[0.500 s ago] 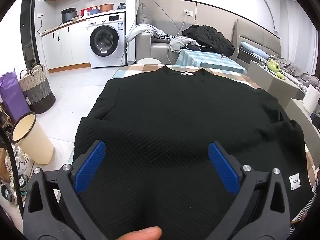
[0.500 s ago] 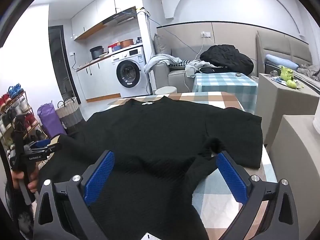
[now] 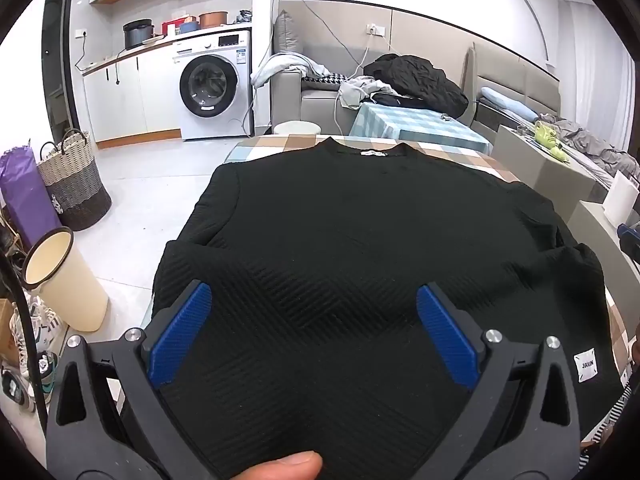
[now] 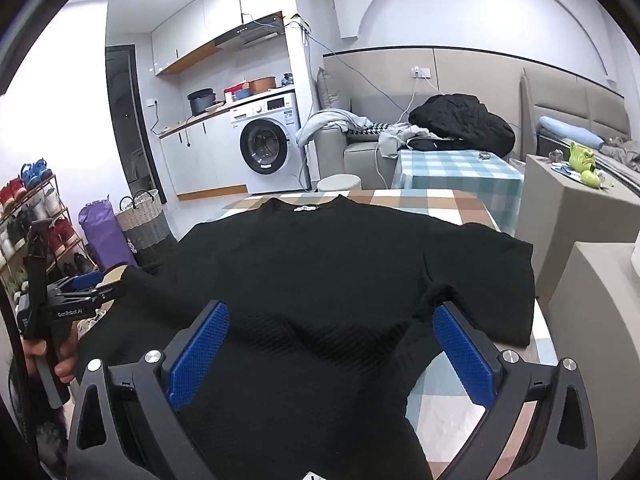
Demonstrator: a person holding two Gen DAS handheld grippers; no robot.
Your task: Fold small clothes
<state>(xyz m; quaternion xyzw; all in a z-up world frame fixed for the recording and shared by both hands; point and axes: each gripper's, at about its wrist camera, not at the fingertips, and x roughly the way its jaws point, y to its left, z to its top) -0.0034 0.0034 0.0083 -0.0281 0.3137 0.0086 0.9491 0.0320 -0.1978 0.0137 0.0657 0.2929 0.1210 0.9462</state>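
**Currently: black sweater flat on checked table, both grippers spread wide**

Currently the black sweater [image 3: 360, 248] lies spread on the checked table [image 4: 452, 200], collar at the far edge, its right sleeve [image 4: 496, 280] stretched flat toward the table's right side. The hem end nearest the cameras is raised in a soft fold. Left gripper [image 3: 312, 336]: blue pads [image 3: 180, 336] wide apart above the hem, nothing clamped. Right gripper [image 4: 332, 348]: likewise spread, over the fabric near the armpit. Beyond the sweater stand a washing machine [image 3: 212, 88] and a grey sofa [image 3: 320, 104]; left of it, a woven basket [image 3: 76, 184].
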